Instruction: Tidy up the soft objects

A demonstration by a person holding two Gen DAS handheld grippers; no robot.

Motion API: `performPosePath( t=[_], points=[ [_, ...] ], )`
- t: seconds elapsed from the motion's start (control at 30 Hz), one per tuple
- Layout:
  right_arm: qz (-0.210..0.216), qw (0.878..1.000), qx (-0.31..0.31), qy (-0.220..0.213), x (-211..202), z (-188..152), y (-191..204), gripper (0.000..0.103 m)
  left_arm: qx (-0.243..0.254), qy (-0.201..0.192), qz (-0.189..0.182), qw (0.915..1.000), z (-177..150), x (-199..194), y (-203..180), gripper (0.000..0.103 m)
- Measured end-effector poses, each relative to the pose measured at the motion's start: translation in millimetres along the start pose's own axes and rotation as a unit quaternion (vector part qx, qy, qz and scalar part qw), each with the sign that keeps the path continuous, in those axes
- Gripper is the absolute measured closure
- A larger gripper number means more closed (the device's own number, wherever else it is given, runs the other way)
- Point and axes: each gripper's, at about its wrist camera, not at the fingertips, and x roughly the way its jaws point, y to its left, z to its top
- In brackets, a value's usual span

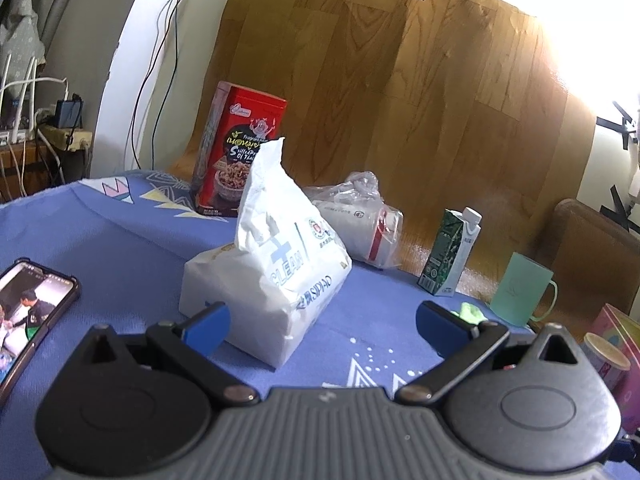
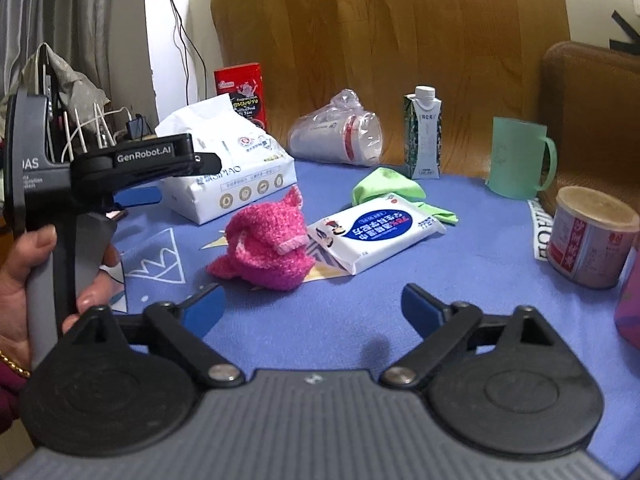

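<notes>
A white tissue pack (image 1: 272, 272) lies on the blue tablecloth (image 1: 120, 240), one tissue sticking up from its top. My left gripper (image 1: 324, 326) is open, its blue fingers (image 1: 206, 326) spread either side of the pack's near corner without pressing on it. My right gripper (image 2: 312, 308) is open and holds nothing. Just ahead of it lies a pink fuzzy soft item (image 2: 264, 248), touching a flat wet-wipes pack (image 2: 376, 232). A green cloth (image 2: 388, 190) lies behind the wipes. A hand (image 2: 24, 280) holds the left gripper's handle at the left of the right wrist view.
A red snack box (image 1: 240, 152), plastic-wrapped cups (image 1: 360, 220), a milk carton (image 1: 448, 256) and a green mug (image 1: 520, 292) stand along the back. A phone (image 1: 28, 312) lies at the left. A round tin (image 2: 592, 236) sits at the right.
</notes>
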Motion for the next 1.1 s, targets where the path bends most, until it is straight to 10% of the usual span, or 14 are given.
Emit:
performPosePath(
  t=[0.33, 1.1],
  points=[
    [0.077, 0.993, 0.087, 0.025, 5, -4, -19, 0.0, 0.013, -0.004, -0.009, 0.9999, 0, -1, -4, 0.0],
    [0.083, 0.992, 0.089, 0.022, 4, -4, -21, 0.0, 0.007, 0.0, -0.012, 0.9999, -1, 0, -2, 0.0]
  ],
)
